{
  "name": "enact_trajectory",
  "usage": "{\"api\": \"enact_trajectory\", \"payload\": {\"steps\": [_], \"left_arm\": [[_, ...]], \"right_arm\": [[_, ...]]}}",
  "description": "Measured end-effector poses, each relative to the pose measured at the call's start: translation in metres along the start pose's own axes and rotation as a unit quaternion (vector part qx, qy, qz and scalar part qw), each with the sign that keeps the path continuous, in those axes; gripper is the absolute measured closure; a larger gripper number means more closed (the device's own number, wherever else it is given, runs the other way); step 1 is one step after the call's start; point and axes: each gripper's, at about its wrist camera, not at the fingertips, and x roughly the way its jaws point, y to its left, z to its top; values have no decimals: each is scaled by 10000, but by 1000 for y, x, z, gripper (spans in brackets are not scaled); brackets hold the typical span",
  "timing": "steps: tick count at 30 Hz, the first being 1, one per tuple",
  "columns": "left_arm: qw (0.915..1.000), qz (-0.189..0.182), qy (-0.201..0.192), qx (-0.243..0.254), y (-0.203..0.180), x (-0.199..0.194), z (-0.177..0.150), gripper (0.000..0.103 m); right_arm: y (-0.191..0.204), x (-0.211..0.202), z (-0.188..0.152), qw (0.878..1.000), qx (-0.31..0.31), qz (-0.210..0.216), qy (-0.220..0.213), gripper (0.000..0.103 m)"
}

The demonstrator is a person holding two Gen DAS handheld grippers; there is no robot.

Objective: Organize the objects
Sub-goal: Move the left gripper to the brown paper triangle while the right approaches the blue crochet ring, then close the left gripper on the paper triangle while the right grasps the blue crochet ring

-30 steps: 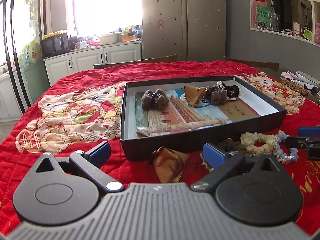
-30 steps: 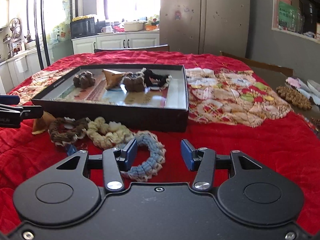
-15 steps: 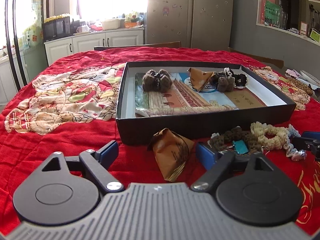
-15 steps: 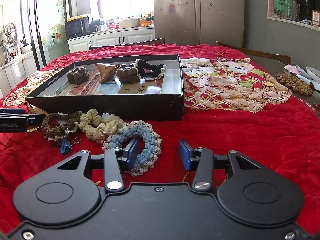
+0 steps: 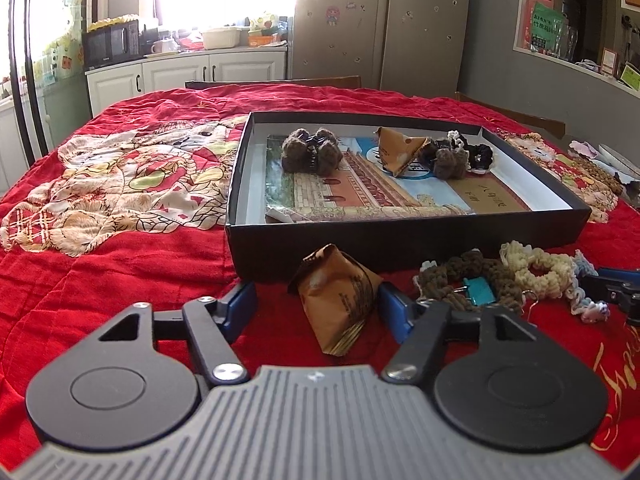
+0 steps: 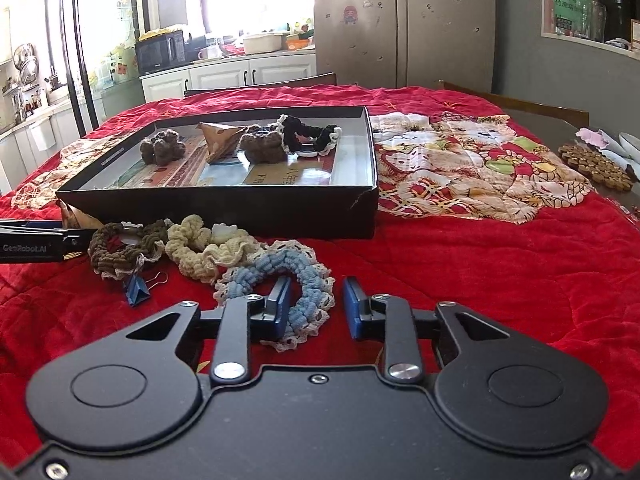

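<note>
Left gripper (image 5: 318, 306) around crinkled brown pyramid packet (image 5: 340, 300)

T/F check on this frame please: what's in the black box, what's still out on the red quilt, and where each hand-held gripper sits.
1. The black box is empty. False: it holds crocheted pieces and a brown packet.
2. A brown packet lies between the left hand-held gripper fingers. True.
3. The blue scrunchie is inside the box. False: it lies on the red quilt, by the right hand-held gripper.
4. A blue binder clip lies on the quilt. True.
</note>
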Motion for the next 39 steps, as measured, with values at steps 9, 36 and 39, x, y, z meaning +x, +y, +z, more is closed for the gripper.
{"api": "enact_trajectory", "payload": {"steps": [9,36,39], "left_arm": [[10000,-27,6,-11,-1,0,0,52],[9999,-43,-131,14,-4,-15,1,59],[9998,-7,-197,24,-4,-19,2,59]], "right_arm": [[3,-1,-1,10000,-42,64,16,86],[10,-18,8,9994,-195,119,-246,91],[12,-23,10,9991,-214,134,-327,91]]}}
